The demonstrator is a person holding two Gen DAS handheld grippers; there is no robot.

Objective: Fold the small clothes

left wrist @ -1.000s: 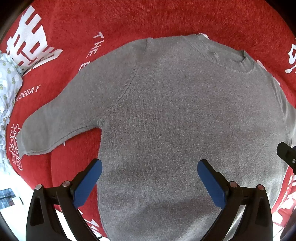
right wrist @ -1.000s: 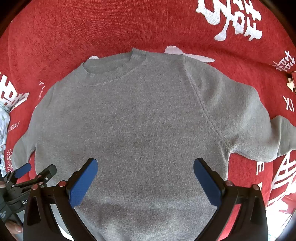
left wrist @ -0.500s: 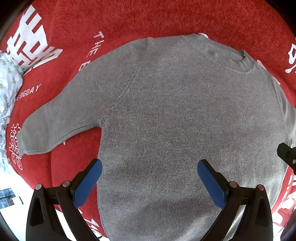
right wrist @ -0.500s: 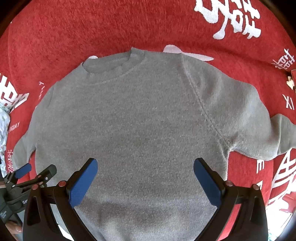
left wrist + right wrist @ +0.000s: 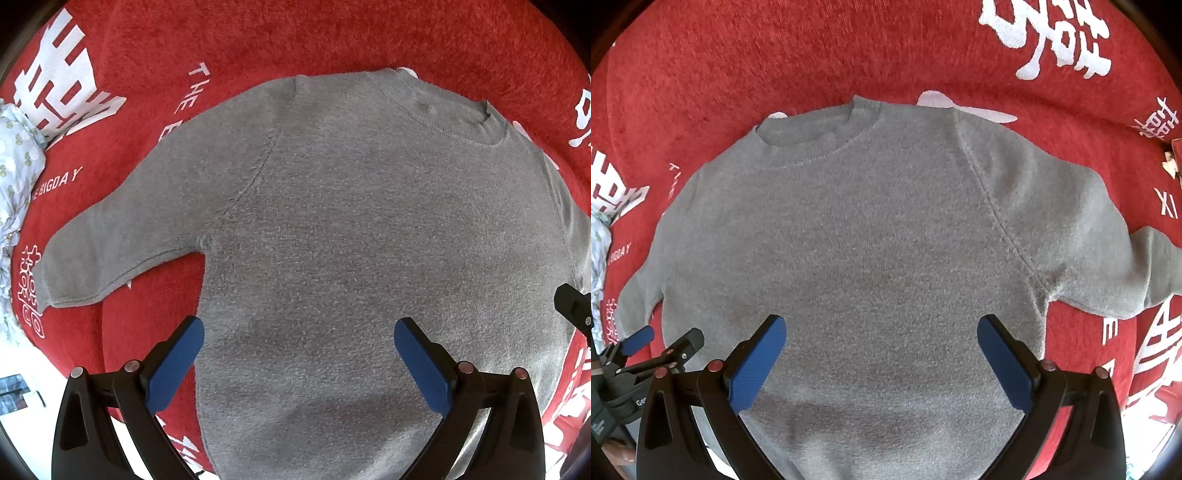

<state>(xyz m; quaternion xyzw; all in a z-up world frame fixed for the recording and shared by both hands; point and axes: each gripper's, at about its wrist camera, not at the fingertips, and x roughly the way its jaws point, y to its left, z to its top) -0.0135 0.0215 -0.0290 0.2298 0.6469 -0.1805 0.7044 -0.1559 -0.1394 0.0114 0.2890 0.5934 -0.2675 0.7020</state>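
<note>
Because the grey sweater (image 5: 351,229) lies flat across the middle of the red cloth (image 5: 258,44), sleeves out, you keep both grippers' jaws, left gripper (image 5: 298,341) and right gripper (image 5: 881,339), wide open and empty above its bottom part, ready to fold.

1. The left gripper (image 5: 298,350) hovers with its two blue-padded fingers (image 5: 175,363) spread wide, nothing between them.
2. The right gripper (image 5: 881,349) hovers the same way, its blue pads (image 5: 1004,363) far apart and gripping nothing.
3. In the right wrist view the left gripper (image 5: 661,341) shows at the lower left edge (seen from the side, its fingers apart).
4. In the left wrist view a black part of the right gripper (image 5: 574,308) juts in at the right edge.
</note>
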